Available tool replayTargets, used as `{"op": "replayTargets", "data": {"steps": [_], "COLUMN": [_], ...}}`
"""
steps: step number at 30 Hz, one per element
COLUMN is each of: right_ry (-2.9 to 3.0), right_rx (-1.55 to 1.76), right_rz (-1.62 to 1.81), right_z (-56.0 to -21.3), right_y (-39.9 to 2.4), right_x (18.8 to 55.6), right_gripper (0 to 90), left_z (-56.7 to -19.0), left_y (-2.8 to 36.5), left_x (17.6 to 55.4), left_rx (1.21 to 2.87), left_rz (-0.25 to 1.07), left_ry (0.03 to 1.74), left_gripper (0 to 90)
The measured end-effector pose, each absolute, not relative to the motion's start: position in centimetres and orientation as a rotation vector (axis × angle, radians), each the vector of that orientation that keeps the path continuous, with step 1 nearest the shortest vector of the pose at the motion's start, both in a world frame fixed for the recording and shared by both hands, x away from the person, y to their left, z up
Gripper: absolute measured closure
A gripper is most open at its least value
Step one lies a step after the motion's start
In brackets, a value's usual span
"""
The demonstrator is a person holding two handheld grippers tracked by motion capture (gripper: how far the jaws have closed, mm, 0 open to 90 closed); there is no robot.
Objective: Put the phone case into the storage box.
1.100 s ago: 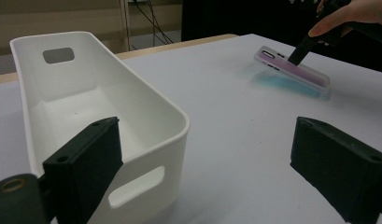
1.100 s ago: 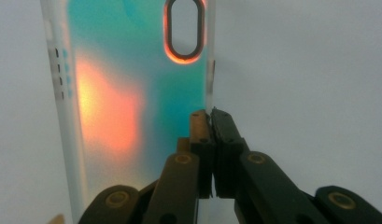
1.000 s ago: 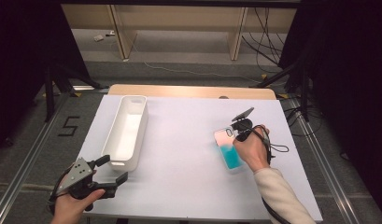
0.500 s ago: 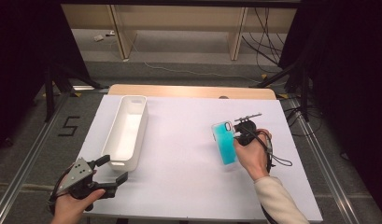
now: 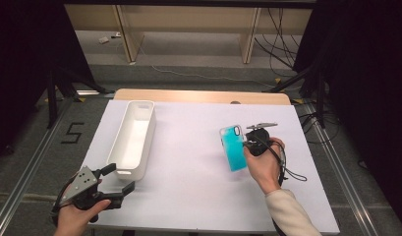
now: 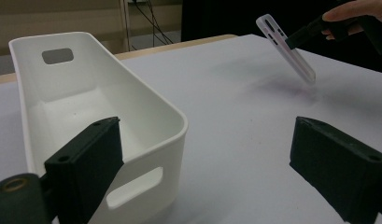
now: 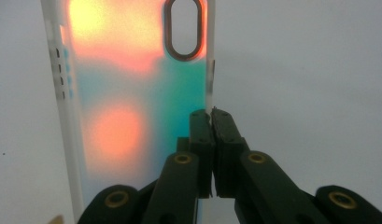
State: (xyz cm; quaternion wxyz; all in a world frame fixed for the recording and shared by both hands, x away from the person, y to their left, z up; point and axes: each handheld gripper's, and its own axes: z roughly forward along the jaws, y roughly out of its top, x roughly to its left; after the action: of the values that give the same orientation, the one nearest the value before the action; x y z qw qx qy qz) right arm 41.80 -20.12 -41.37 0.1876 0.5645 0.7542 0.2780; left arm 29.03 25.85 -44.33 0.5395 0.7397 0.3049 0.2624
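High view: right gripper [image 5: 248,143] has the phone case [image 5: 233,147] pinched by its edge, lifted over the white mat [image 5: 188,162], well apart from the white bin [image 5: 133,139]. Left gripper [image 5: 115,189] sits by the bin's near end, jaws apart, empty. Pickup looks done; carrying to the bin and dropping in are likely left.

Left gripper view: jaws wide apart, bin [image 6: 100,121] between them; case [image 6: 285,46] hangs tilted off the mat.

Right gripper view: jaws clamped together on the case's [image 7: 132,93] right rim.
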Motion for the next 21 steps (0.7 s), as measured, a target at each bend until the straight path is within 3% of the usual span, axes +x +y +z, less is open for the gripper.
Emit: {"op": "replayTargets", "data": {"steps": [21], "right_ry": [2.13], "right_rx": [1.501], "right_rz": [0.834], "right_z": [-40.3], "right_y": [-18.9], "right_x": [40.8], "right_gripper": [88.8], "left_z": [-44.5], "left_y": [25.5], "left_x": [28.8], "left_rx": [1.742], "left_rz": [0.593], "left_ry": [0.777], "left_gripper": [9.0]}}
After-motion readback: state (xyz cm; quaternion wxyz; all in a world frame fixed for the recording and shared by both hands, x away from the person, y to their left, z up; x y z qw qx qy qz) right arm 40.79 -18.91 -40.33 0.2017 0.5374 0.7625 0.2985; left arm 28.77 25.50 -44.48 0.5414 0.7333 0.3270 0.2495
